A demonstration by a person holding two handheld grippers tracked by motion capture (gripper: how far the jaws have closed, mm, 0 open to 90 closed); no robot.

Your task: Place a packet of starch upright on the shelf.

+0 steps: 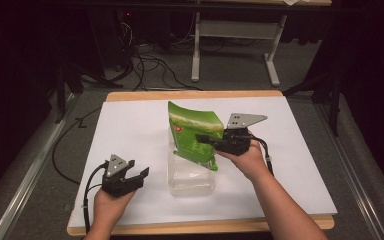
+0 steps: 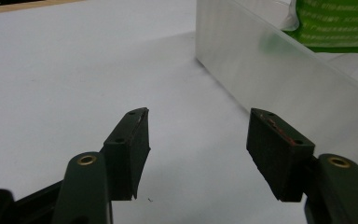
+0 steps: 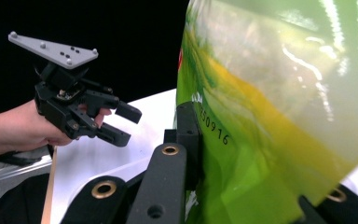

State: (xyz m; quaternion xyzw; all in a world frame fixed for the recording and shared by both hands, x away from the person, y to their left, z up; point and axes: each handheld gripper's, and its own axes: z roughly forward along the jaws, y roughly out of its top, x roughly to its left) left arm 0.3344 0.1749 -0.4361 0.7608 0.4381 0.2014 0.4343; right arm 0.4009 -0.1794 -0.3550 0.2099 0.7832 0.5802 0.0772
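A green snack bag (image 1: 192, 132) is held upright over the back part of a clear plastic container (image 1: 190, 180) on the white board. My right gripper (image 1: 206, 139) is shut on the bag's right edge, and in the right gripper view the bag (image 3: 279, 102) sits pressed between the black jaws of that gripper (image 3: 256, 186). My left gripper (image 1: 139, 169) rests low on the board, left of the container, open with nothing in it. In the left gripper view, this gripper (image 2: 198, 140) points past the container's frosted wall (image 2: 279, 79), with the bag (image 2: 335, 23) above it.
The white board (image 1: 130, 125) lies on a wooden table top (image 1: 190, 94) with bare room left and right of the container. Cables (image 1: 150, 65) and a white table frame (image 1: 235, 30) stand on the floor beyond. The left gripper (image 3: 121, 123) shows far off in the right gripper view.
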